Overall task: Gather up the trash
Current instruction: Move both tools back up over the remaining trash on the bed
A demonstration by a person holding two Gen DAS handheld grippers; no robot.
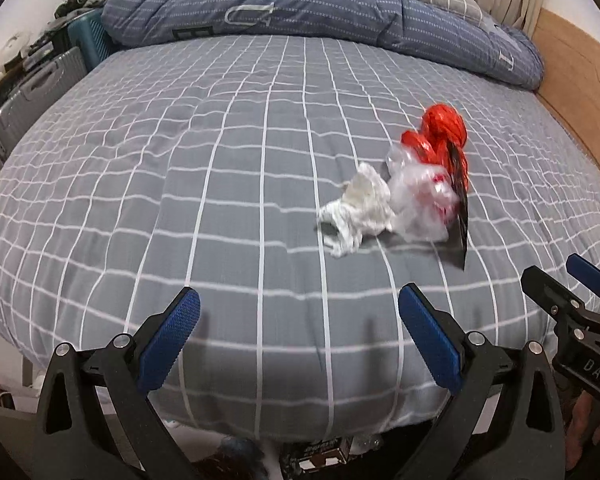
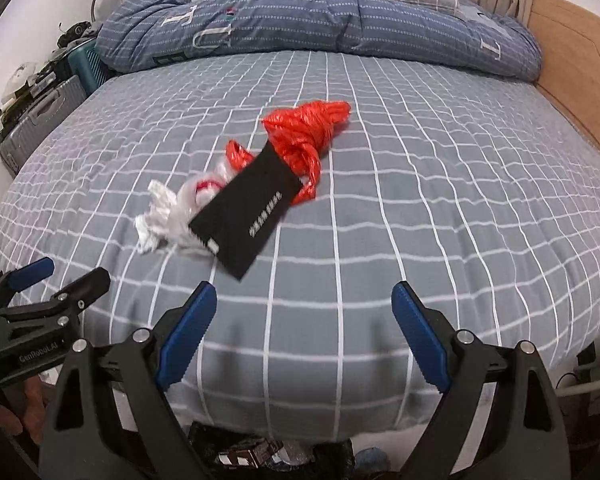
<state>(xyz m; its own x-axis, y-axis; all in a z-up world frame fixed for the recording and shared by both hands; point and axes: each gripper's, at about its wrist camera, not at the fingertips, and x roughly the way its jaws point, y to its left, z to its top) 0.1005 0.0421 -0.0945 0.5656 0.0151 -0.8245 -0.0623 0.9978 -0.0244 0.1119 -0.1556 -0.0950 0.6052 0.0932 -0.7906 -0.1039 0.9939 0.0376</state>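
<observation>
- Grey bedsheet point(image 2: 380, 208) with a white grid fills both views, and one small heap of trash sits mid-bed.
- Four pieces, touching: knotted red plastic bag point(image 2: 308, 136), flat black card point(image 2: 252, 220), clear crinkled wrapper point(image 1: 420, 200), crumpled white tissue point(image 1: 360, 212).
- Right gripper point(image 2: 304, 316) hangs just short of the card, fingers spread wide, empty.
- Left gripper point(image 1: 300, 320) likewise gaping, heap ahead to its right.
- Wrapper looks blurred, possibly two pieces.
- Rumpled blue duvet point(image 1: 300, 8) lies beyond.
</observation>
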